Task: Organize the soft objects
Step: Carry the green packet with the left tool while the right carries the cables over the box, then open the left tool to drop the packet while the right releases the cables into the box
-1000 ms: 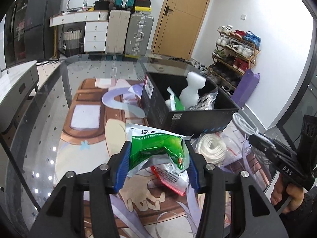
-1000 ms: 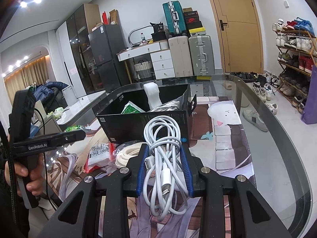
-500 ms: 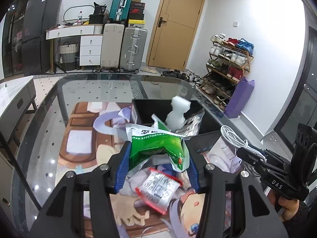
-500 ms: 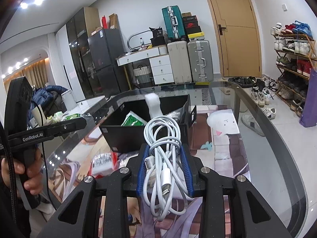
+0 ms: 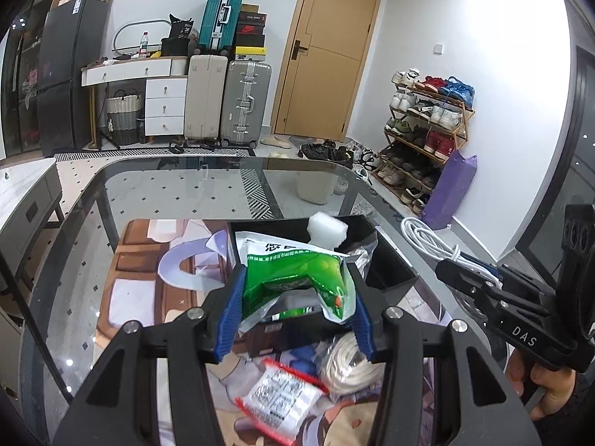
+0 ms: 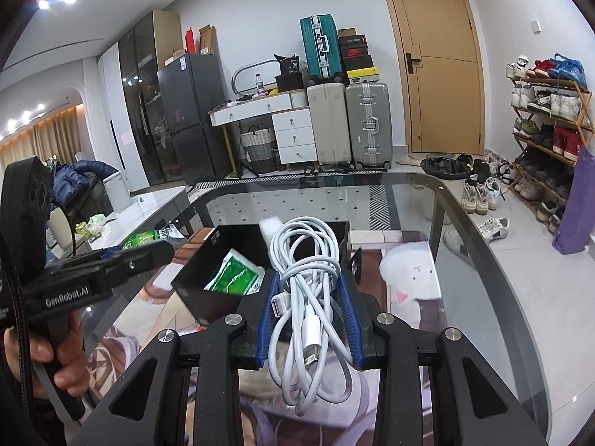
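My left gripper is shut on a green and white packet and holds it in the air over the near wall of the black box. My right gripper is shut on a bundle of white cable, raised above the table near the black box. The box holds a white foam block and another green packet. A red-edged white packet and a coil of white rope lie on the table mat below my left gripper.
The glass table carries a printed mat. The right gripper shows in the left wrist view; the left gripper shows in the right wrist view. Suitcases, a shoe rack and a door stand behind.
Both grippers have risen with their loads. The view now looks down into the black box from higher, and the box sits lower in both frames.
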### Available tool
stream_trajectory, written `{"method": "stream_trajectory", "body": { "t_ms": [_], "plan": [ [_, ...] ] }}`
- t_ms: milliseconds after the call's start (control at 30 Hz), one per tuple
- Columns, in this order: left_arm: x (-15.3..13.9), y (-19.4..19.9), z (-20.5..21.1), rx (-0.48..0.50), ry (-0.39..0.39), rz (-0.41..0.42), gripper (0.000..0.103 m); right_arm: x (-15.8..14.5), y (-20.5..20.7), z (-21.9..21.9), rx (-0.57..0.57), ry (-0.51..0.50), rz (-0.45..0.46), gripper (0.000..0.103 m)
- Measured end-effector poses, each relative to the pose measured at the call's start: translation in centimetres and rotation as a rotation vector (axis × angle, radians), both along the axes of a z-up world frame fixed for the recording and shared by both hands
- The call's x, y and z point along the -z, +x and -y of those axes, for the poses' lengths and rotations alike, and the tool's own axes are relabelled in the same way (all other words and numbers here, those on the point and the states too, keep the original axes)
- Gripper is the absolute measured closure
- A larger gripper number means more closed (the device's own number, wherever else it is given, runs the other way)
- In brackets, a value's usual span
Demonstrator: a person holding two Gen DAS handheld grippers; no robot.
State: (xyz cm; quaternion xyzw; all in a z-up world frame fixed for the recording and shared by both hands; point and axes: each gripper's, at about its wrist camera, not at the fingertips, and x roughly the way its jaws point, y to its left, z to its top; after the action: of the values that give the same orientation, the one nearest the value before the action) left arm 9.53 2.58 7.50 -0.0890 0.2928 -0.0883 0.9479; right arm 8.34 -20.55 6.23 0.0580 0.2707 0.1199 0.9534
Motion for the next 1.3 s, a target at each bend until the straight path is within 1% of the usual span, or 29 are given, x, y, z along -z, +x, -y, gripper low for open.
{"method": "stream_trajectory", "body": {
  "t_ms": [100,233,467,733,933,1133,1300],
  "plan": [
    [0.2,0.9,0.2,-0.006,0.003,-0.004,0.053,-0.4,1.2,-0.4,0.006,-0.011,-0.01,0.071],
    [0.7,2.0,0.4,-0.016,0.003,-0.015,0.053,-0.1,3.2,-0.9,0.003,-0.018,-0.033,0.071],
    [1.6,3.9,1.2,-0.021,0.037,-0.036,0.053,0.7,6.2,-1.8,-0.009,-0.05,-0.063,0.071],
    [2.2,4.7,1.7,-0.017,0.068,-0.049,0.053,1.5,8.9,-2.7,-0.023,-0.103,-0.086,0.071],
    [2.5,4.9,1.4,-0.017,0.061,-0.058,0.053,2.0,9.4,-3.9,-0.073,-0.143,-0.093,0.071],
    [2.4,4.7,1.4,-0.013,0.059,-0.054,0.053,2.2,9.8,-5.5,-0.155,-0.198,-0.099,0.071],
    [2.4,4.6,1.4,-0.007,0.057,-0.057,0.053,2.4,10.4,-5.5,-0.179,-0.211,-0.115,0.071]
  ]
}}
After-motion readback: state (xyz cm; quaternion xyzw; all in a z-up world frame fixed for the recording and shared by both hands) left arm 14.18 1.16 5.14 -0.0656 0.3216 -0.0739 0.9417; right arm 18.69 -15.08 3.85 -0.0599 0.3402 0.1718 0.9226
